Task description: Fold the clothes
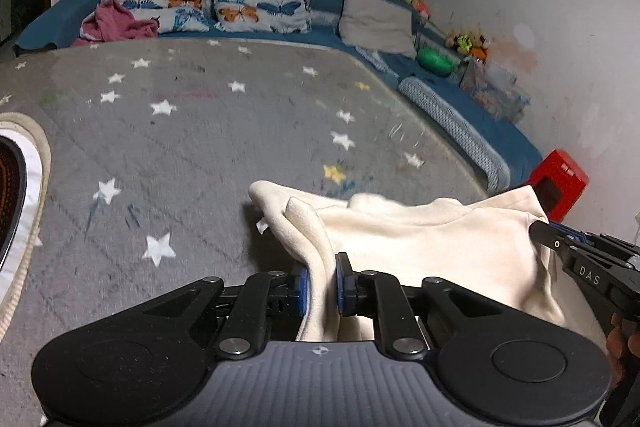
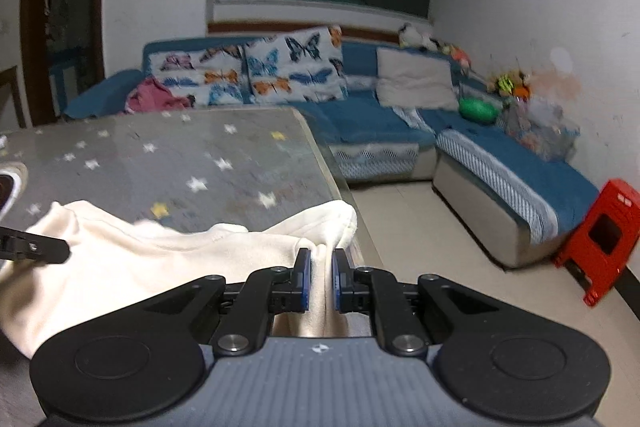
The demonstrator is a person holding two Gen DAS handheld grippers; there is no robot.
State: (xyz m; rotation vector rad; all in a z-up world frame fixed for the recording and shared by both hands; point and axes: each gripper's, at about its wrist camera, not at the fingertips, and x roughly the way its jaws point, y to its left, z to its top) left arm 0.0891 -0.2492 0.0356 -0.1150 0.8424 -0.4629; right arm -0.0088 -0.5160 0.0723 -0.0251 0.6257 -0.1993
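The cream garment (image 1: 420, 239) hangs stretched between both grippers above the near part of the counter (image 1: 180, 131), close to its right edge. The left gripper (image 1: 322, 283) has its jaws narrow, a fold of the cloth pinched between the blue pads (image 1: 303, 287). The right gripper (image 2: 321, 279) likewise has narrow jaws clamped on a bunched corner of the garment. Beyond the counter's far edge stands a blue sofa (image 2: 368, 115) with butterfly cushions (image 2: 296, 67); a red stool (image 2: 600, 239) sits on the floor at right.

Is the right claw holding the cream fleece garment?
Yes, the right claw is pinched shut on a fold of the cream fleece garment.
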